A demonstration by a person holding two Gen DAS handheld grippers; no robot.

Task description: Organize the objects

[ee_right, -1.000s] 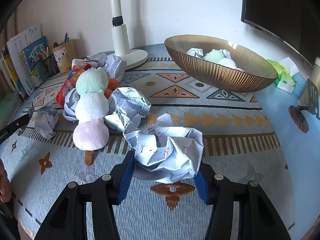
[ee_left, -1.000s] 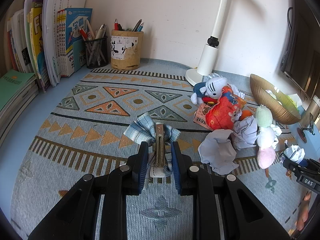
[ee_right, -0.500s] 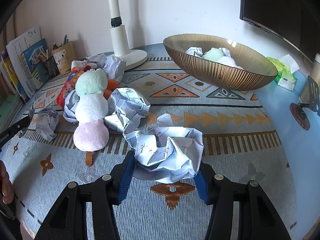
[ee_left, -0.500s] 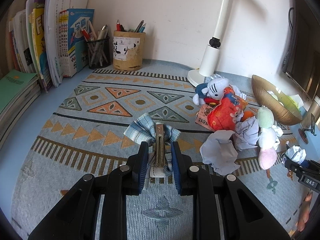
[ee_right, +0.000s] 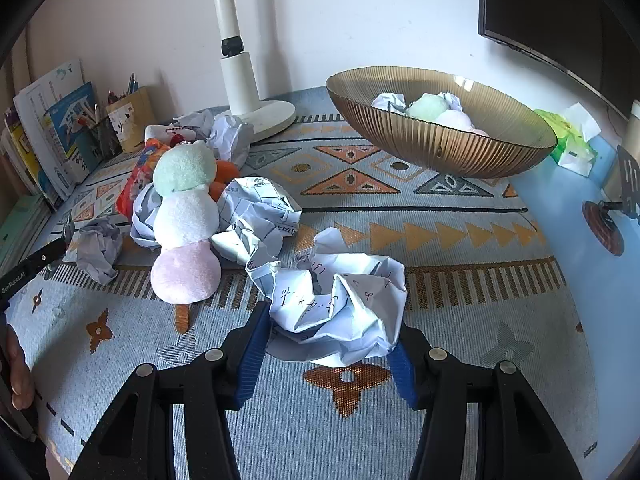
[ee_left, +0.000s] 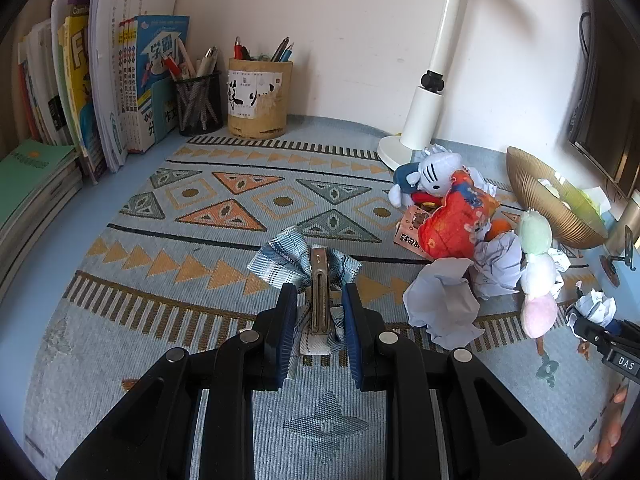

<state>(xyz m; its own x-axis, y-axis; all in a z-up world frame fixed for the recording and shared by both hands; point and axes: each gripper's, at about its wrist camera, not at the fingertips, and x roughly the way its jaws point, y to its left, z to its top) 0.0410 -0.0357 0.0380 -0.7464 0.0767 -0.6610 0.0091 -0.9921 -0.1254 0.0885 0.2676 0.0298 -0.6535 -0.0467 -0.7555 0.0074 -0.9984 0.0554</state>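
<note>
left gripper (ee_left: 319, 312): the jaws stand narrowly apart around a hair clip (ee_left: 320, 292), a plaid fabric bow on a metal clasp, lying on the patterned mat (ee_left: 224, 208) near the middle of the counter. a thin gap shows on each side of the clasp, so i cannot tell whether the pads actually bear on it. the bow itself is soft and will crush; the metal clasp is stiff and thin, and is judged the proper place to hold, squarely across its length, as the smooth metal may slip or twist if pinched near one end.

right gripper (ee_right: 330, 340): the jaws are wide apart and bear on both sides of a crumpled paper ball (ee_right: 336, 300), which sits between the pads near the front edge of the mat. the paper is light and springy, yields under pressure and needs only a gentle squeeze across its bulk; loose flaps could snag.

surroundings: a ribbed bowl (ee_right: 440, 148) stands far right and already contains paper and a soft toy, so it is judged the likely destination. a pastel plush toy (ee_right: 184, 216) and further paper balls lie to the left of the held paper. a lamp base (ee_right: 264, 116) stands at the far wall.
</note>
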